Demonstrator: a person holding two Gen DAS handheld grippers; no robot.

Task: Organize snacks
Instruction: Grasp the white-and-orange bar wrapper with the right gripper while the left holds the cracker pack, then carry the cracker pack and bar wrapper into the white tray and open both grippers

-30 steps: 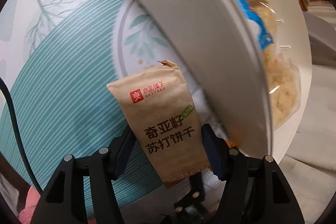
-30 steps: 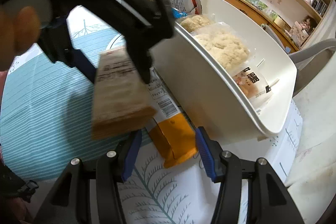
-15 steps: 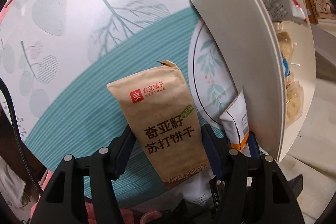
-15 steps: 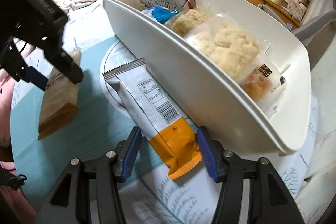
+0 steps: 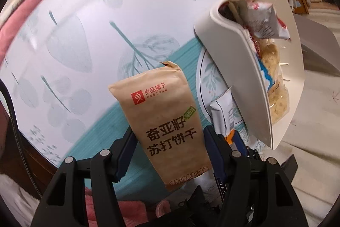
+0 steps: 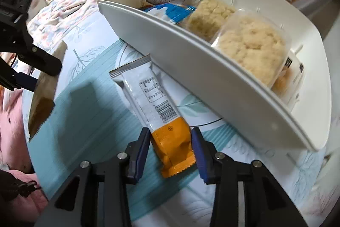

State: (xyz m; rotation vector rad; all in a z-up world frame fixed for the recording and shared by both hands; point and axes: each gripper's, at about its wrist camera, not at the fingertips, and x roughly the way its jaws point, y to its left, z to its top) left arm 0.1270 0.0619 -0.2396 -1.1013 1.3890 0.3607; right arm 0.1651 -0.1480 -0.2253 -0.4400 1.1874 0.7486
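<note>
Snack packets in two stages: the left tongs [image 5: 167, 142] are clenched on a brown cracker packet [image 5: 163, 127], held clear of the leaf-patterned cloth [image 5: 85, 14], while the right tongs [image 6: 170, 150] are closing around the orange end of a white-and-orange packet [image 6: 157, 107] lying flat just beside the white tray [image 6: 212, 82], the pads apparently not yet pressing it. For a sound pickup, centre the orange end between the blue pads, close only until the wrapper holds, then lift it over the tray's near wall and lay it among the packets already inside
</note>
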